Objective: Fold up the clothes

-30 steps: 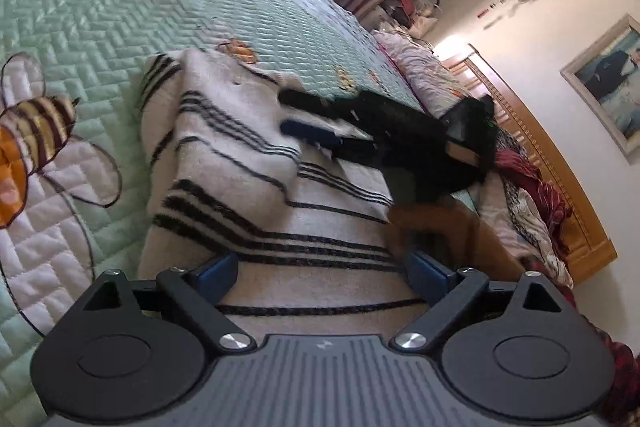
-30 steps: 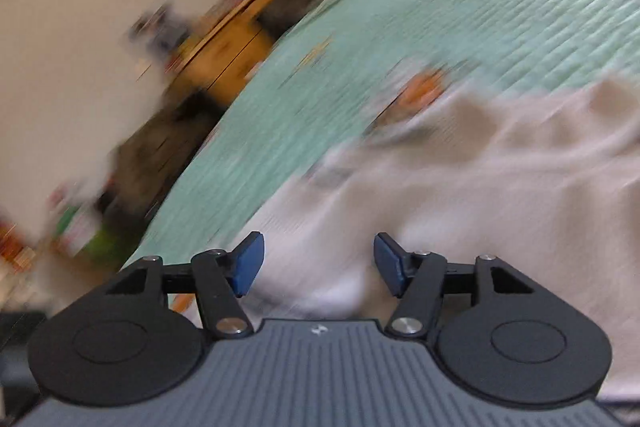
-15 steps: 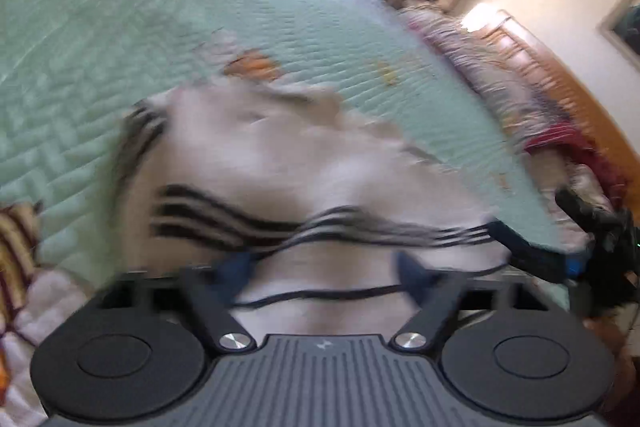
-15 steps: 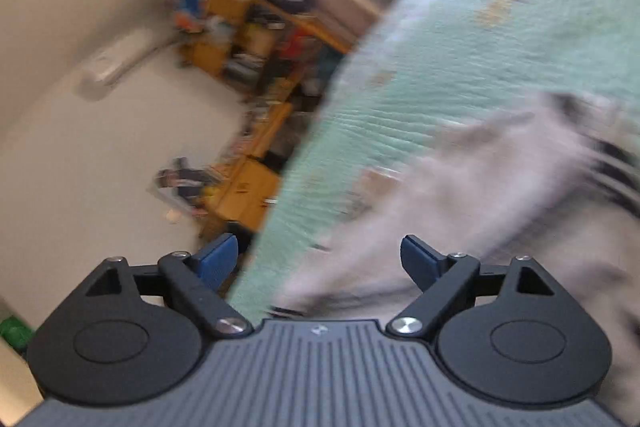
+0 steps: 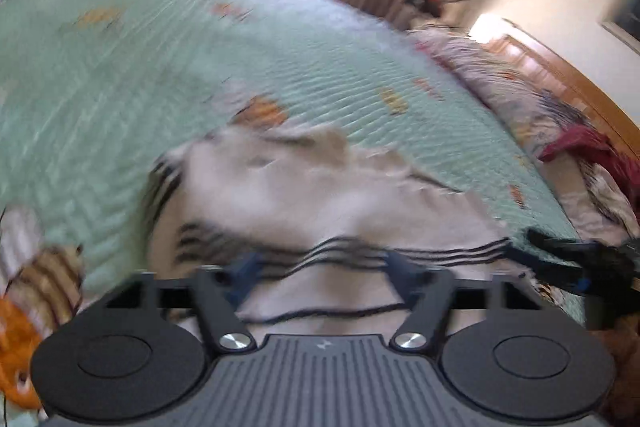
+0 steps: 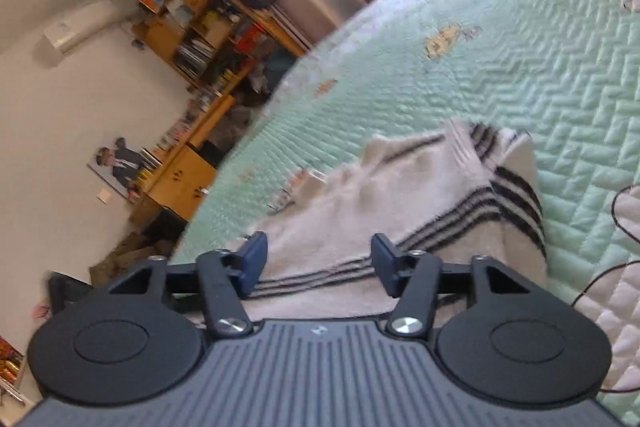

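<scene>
A beige garment with black stripes (image 5: 304, 187) lies folded on the green quilted bedspread (image 5: 160, 59); this view is blurred. My left gripper (image 5: 320, 265) hovers over the garment's near striped edge, its jaws opening, with cloth below them and nothing pinched. My right gripper (image 5: 576, 267) shows at the garment's right edge. In the right wrist view the same garment (image 6: 420, 195) lies ahead, and my right gripper (image 6: 320, 257) is over its near striped edge. Its jaws are closing and its pads (image 6: 256, 255) do not press the cloth.
A heap of clothes with a red piece (image 5: 592, 151) lies against the wooden headboard (image 5: 560, 75). Wooden shelves and cabinets (image 6: 200, 39) stand beyond the bed's left edge. A thin black cable (image 6: 616, 211) runs over the white quilt patch at the right.
The garment's far part now lies folded over, its plain side up. My right gripper has moved from the garment's middle to its right edge. Both views have swung.
</scene>
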{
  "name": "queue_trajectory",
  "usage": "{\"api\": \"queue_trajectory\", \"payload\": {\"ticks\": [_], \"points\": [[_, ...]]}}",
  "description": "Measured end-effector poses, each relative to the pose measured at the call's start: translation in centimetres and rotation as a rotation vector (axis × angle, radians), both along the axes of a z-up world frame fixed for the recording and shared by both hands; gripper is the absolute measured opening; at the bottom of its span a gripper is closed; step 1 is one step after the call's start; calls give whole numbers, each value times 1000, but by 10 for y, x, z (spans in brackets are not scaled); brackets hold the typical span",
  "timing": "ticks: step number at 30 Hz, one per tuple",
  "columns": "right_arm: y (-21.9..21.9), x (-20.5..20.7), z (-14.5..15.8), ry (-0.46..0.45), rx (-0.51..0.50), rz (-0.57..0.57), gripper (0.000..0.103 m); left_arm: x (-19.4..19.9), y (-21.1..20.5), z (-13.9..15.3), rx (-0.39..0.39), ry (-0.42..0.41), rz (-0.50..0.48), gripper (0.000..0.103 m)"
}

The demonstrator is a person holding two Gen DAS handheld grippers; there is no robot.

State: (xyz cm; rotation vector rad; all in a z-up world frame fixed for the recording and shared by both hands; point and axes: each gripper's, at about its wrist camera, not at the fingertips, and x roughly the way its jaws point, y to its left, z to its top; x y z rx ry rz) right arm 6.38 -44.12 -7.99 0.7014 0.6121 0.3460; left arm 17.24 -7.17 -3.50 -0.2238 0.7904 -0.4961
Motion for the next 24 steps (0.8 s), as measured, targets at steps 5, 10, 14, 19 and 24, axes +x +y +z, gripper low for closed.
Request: {"api": "queue_trajectory", "payload": {"ticks": [5,10,14,19,24], "points": [[-16,-9,-26,71,-72,-93,6,27,-8,-22,186,53,-6,66],[-6,-22,-5,37,-173,-80,18,27,-15,-21,261,17,-37,67],[27,-23,24,-66,-283,5,37,25,-24,-21,320,-15,-34,72],[37,4,10,-9,-313,38,51,25,-28,-22,332,-31,-16,76],[3,-6,-10,40,-174,-50,38,25,-27,-24,330,-36,-15,78]]}}
